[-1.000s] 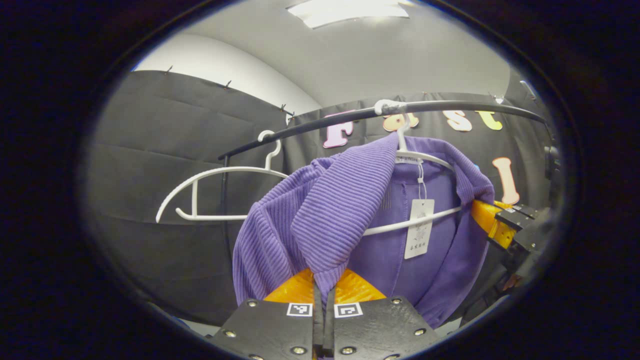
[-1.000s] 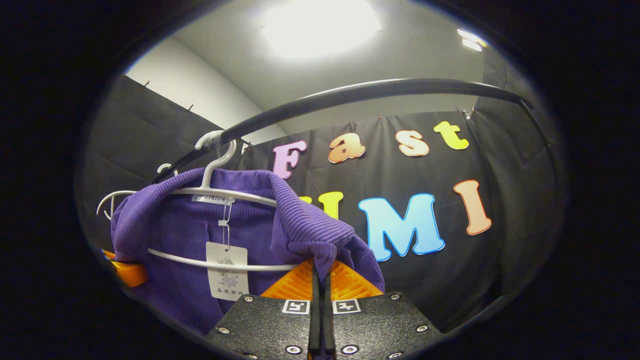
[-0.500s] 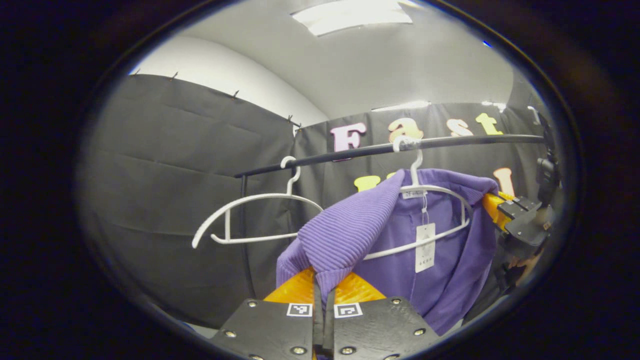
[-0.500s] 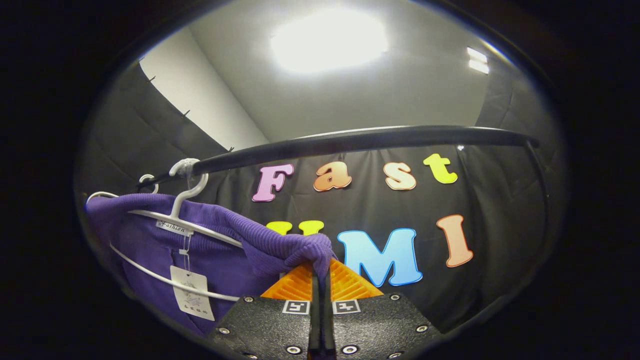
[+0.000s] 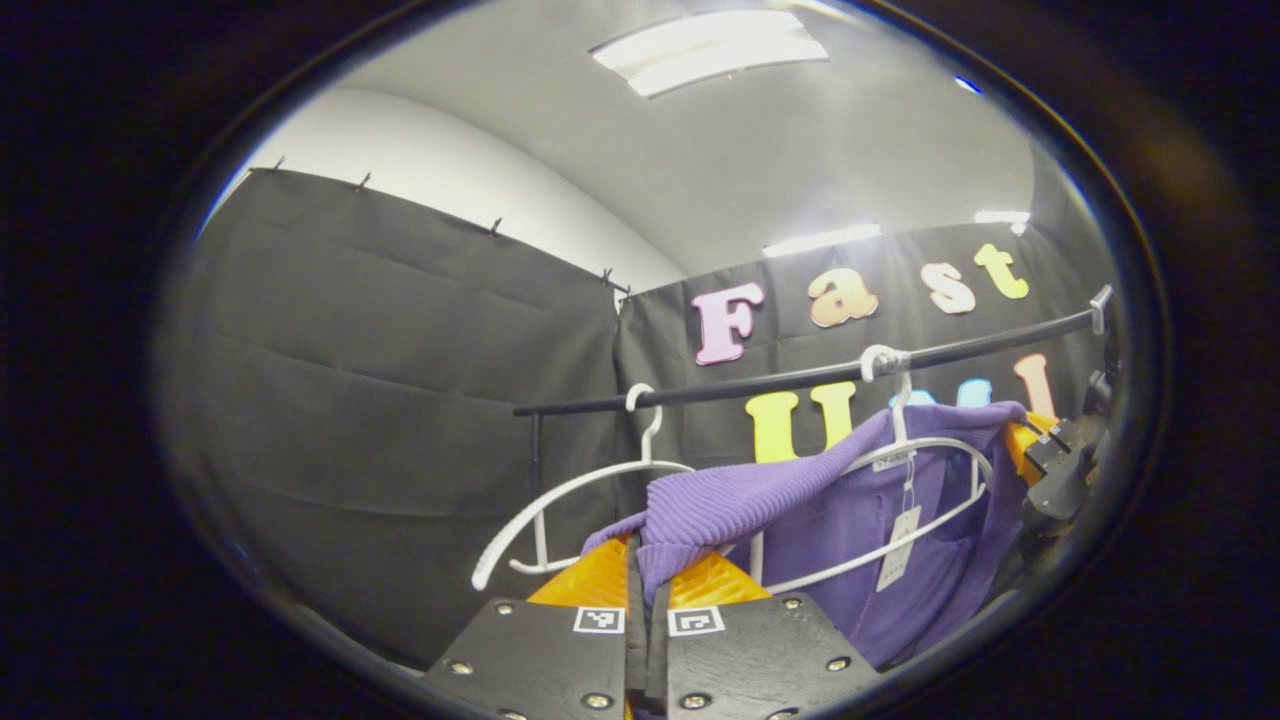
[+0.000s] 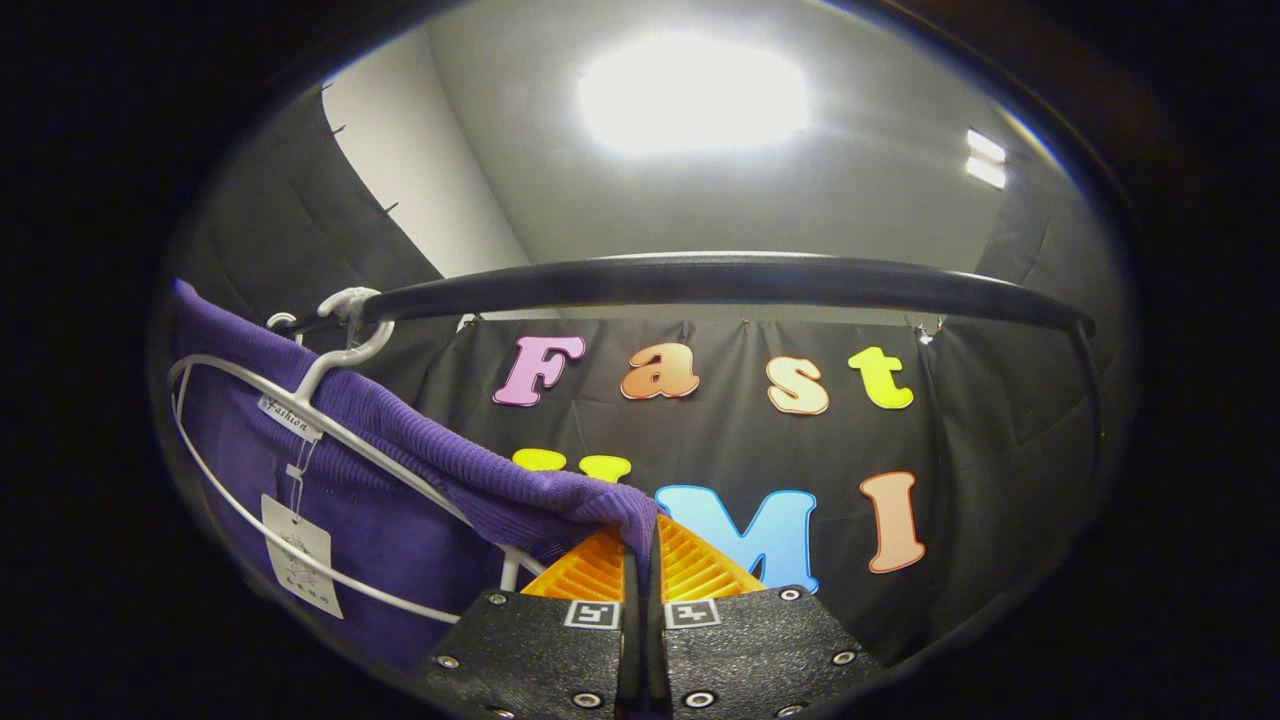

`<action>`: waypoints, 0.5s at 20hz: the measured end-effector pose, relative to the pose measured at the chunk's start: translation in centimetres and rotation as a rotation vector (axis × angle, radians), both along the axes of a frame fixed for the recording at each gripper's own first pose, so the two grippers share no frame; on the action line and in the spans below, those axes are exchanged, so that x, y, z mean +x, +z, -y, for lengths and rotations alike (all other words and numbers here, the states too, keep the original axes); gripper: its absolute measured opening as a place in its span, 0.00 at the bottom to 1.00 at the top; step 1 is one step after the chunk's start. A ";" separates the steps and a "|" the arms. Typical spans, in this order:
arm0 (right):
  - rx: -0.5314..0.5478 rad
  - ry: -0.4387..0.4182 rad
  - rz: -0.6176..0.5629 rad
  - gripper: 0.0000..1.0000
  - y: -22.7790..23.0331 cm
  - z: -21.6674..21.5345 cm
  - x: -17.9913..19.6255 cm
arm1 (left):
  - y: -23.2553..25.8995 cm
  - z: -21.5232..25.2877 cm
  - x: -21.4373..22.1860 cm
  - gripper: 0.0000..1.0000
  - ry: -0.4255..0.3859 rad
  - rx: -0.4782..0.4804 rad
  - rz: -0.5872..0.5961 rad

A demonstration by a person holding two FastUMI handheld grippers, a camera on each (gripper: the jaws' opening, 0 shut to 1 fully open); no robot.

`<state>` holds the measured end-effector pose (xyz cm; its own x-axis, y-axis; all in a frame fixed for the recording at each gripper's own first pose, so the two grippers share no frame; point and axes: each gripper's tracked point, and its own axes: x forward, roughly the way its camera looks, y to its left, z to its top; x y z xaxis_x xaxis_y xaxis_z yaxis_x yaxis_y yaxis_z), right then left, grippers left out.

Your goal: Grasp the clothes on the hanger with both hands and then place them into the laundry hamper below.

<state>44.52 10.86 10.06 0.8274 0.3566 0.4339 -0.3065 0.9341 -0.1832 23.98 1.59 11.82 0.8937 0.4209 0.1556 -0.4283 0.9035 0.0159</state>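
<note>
The left gripper (image 5: 647, 570) and the right gripper (image 6: 640, 545) each pinch a shoulder of the purple garment (image 5: 850, 520) (partly draped on its white hanger (image 5: 930, 450), under the rail (image 6: 700, 280)), so draw both evenly outward

Garment drawn off hanger shoulders
Purple sweater (image 5: 760, 495) now stretched taut (both ends) as left gripper (image 5: 648, 575) and right gripper (image 6: 640, 560) withdrew from rail (image 6: 700, 282).
</note>
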 end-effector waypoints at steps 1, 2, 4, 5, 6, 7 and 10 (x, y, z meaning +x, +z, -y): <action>-0.005 -0.001 -0.002 0.02 -0.2 -0.1 0.1 | 0.5 -0.4 0.3 0.05 -0.005 0.006 0.007; -0.010 -0.001 -0.005 0.02 -0.5 -0.3 0.3 | 0.9 -0.8 0.8 0.05 -0.012 0.006 0.011; -0.021 0.001 -0.011 0.02 -0.9 -0.5 0.3 | 0.8 -1.6 1.8 0.05 -0.032 0.006 0.000; -0.028 -0.002 -0.013 0.02 -1.1 -0.5 0.3 | 0.7 -2.0 2.4 0.01 -0.046 0.006 -0.008; -0.033 -0.004 -0.016 0.02 -1.3 -0.4 0.3 | 0.7 -2.5 3.0 0.05 -0.062 0.007 -0.013; -0.036 -0.006 -0.020 0.02 -1.5 -0.3 0.4 | 0.6 -3.1 3.4 0.05 -0.076 0.011 -0.025; -0.050 -0.027 -0.027 0.02 -2.0 -0.1 0.7 | 0.9 -3.9 5.1 0.01 -0.127 0.061 -0.047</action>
<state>45.22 10.92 8.03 0.8485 0.3545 0.3929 -0.2865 0.9320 -0.2222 29.09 5.44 12.67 0.9462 0.2947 0.1339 -0.3077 0.9473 0.0895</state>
